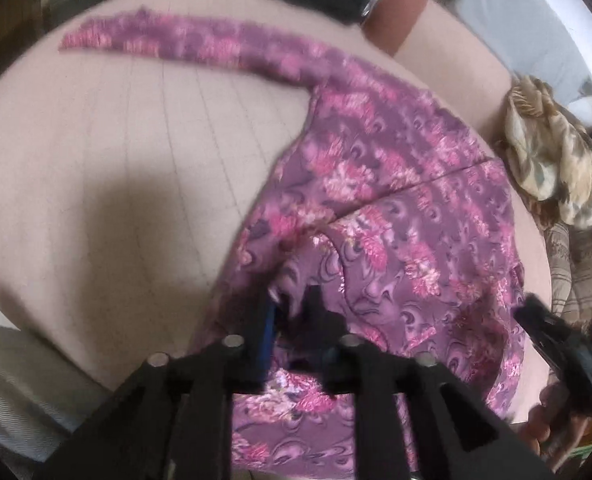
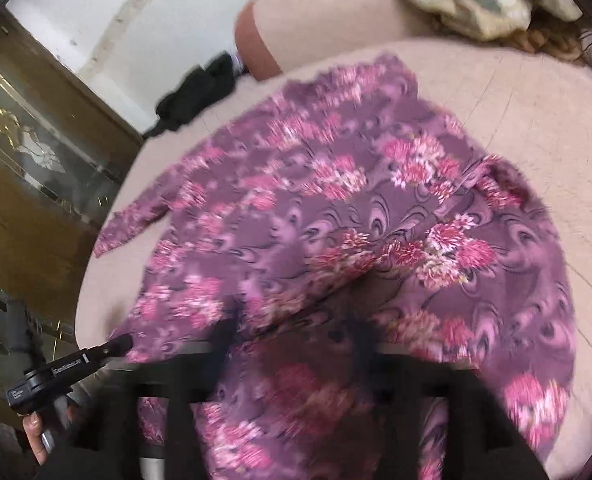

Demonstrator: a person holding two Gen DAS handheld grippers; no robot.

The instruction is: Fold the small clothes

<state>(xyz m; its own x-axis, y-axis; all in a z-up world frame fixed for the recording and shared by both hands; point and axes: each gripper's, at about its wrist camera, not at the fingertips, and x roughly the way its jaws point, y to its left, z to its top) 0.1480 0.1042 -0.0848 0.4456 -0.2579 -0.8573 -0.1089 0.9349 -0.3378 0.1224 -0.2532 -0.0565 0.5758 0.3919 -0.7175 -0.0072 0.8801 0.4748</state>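
I am pinching the purple floral-print cloth garment in my left gripper, jaws narrow on its near edge. My right gripper is clamping the same hem. The garment is lying spread on the beige cushioned surface, one sleeve stretched out flat.

Right tool tips motion-blurred, buried under floral garment; grip unreadable.

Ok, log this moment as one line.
step: folding | left gripper: shut on purple floral garment | right gripper: shut on garment | surface: beige cushion
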